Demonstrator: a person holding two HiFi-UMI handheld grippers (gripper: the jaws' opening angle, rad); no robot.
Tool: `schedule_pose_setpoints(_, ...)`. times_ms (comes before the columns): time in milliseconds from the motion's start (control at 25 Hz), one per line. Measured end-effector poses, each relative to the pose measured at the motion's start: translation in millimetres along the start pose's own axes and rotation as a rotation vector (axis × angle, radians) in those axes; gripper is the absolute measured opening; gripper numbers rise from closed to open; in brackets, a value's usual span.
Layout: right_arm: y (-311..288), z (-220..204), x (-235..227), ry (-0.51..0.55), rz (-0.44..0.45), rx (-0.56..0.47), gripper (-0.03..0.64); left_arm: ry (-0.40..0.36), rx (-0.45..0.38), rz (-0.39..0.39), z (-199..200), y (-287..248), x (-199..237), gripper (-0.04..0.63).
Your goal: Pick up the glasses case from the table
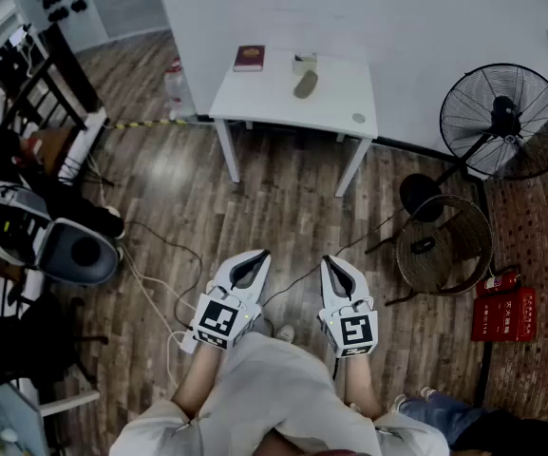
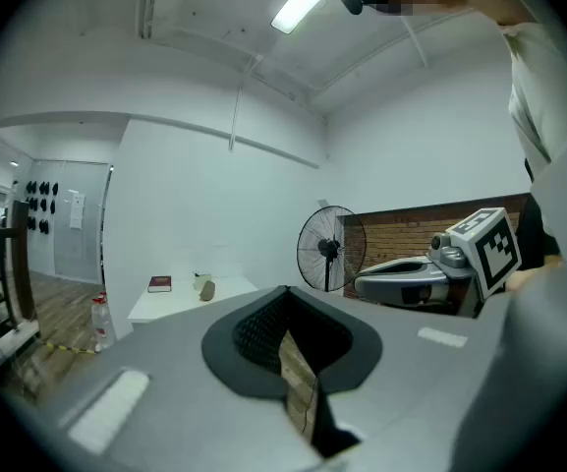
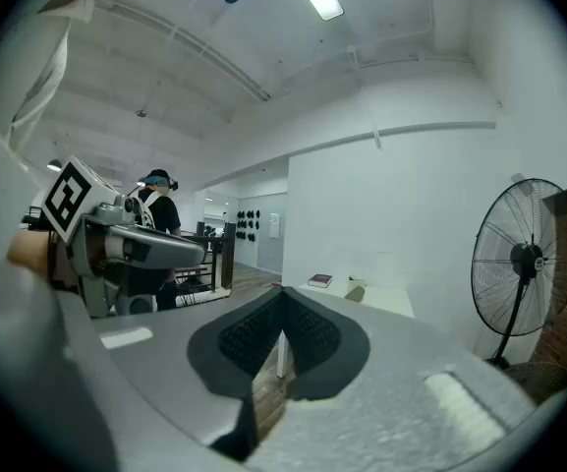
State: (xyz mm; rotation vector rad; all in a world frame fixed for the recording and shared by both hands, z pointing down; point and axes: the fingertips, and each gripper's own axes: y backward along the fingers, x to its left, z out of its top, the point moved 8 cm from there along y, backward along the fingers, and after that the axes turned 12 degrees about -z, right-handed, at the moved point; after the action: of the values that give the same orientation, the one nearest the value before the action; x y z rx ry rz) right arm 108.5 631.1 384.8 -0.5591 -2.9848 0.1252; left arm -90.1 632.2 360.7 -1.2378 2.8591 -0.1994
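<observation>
The glasses case (image 1: 305, 85), an olive-brown oblong, lies on the white table (image 1: 335, 103) far ahead of me, beside a dark red book (image 1: 249, 58) and a small pale box (image 1: 304, 62). In the left gripper view the case (image 2: 205, 289) is small and distant on the table; the right gripper view also has the case (image 3: 355, 293) far off. My left gripper (image 1: 250, 266) and right gripper (image 1: 338, 272) are held side by side over the wooden floor, well short of the table. Both are shut with nothing in them, as their tips (image 2: 285, 291) (image 3: 283, 291) show.
A standing fan (image 1: 503, 122) and a round wicker basket (image 1: 443, 245) are to the table's right, with a red box (image 1: 505, 313) on the floor. Cables (image 1: 160, 283) trail across the floor. A grey device (image 1: 79, 252), a seated person (image 1: 8, 150) and shelving occupy the left. A bottle (image 1: 173, 82) stands by the table's left leg.
</observation>
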Motion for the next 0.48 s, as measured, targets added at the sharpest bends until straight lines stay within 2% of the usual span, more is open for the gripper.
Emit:
schedule_pose_setpoints(240,-11.5,-3.7,-17.9,-0.027,-0.022,-0.01,0.003,-0.009,0.0,0.0,-1.4,-17.8,3.2,0.018)
schedule_pose_setpoints(480,-44.1,3.0,-30.5,-0.018,-0.021,-0.006,0.003,-0.018,-0.013,0.005,4.6,-39.5,28.0,0.018)
